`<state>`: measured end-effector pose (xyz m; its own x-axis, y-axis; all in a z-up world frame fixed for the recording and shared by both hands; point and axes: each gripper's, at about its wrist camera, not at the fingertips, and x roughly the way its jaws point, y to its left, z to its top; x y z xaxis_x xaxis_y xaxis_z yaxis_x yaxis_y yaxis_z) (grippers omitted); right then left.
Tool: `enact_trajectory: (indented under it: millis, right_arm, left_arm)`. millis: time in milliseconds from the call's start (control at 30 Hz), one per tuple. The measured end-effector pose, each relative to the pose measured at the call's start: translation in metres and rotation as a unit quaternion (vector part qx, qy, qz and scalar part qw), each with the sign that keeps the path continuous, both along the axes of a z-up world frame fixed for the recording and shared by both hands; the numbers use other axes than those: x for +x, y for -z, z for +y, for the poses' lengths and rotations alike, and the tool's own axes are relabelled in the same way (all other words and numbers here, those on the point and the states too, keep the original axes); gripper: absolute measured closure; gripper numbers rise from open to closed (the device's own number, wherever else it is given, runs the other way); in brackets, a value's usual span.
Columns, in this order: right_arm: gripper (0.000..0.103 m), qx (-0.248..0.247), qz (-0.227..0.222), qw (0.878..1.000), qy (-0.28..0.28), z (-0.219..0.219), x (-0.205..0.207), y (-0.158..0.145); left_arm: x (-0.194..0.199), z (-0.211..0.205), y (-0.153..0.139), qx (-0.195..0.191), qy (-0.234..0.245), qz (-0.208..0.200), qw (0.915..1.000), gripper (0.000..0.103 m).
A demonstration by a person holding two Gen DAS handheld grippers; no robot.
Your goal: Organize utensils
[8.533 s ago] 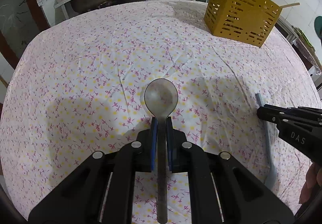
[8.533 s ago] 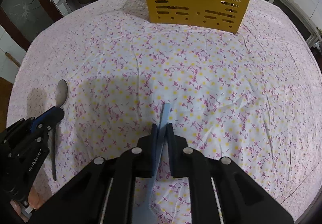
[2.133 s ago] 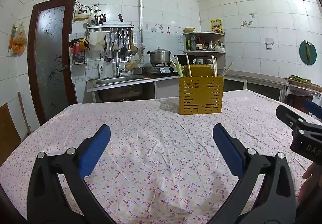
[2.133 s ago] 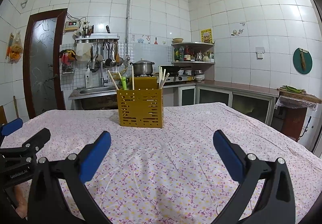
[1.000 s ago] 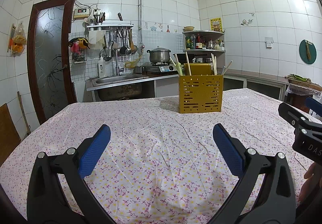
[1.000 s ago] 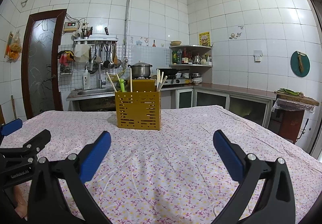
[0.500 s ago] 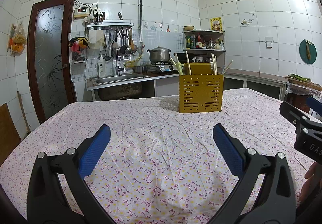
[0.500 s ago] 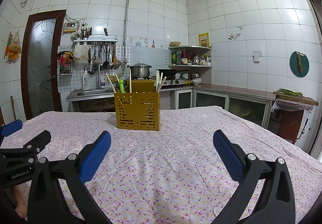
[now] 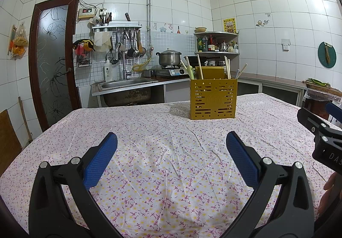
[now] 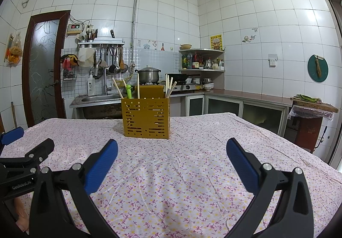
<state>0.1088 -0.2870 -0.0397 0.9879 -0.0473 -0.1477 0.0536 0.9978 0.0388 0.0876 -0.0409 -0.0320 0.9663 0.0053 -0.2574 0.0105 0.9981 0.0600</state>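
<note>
The left tool [image 9: 171,156] hovers low over the bench [image 9: 149,165], its blue-padded fingers [image 9: 100,160] spread wide with nothing between them. The right tool [image 10: 171,160] hangs beside it in the same state, fully parted and empty (each shows at the edge of the other's view). Both point toward the yellow slotted utensil holder [image 10: 146,117], which stands upright on the flowered cloth [image 10: 192,173], well apart from both tools, toward the bench's far side. Chopsticks [image 10: 138,86] and a green-handled utensil [image 10: 128,90] stick up out of the holder. Beyond the holder lies a steel sink [image 9: 126,84], with a lidded pot [image 9: 168,58] on a stove to its right.
</note>
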Motion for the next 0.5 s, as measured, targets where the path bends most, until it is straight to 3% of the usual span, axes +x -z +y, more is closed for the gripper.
enact_trajectory:
  millis: [500]
  right_arm:
    - [0.004, -0.001, 0.0, 1.0, 0.0, -0.0012, 0.0008, 0.0002]
  left_arm:
    - [0.0036, 0.0007, 0.0035, 0.0, 0.0, 0.005, 1.0, 0.005]
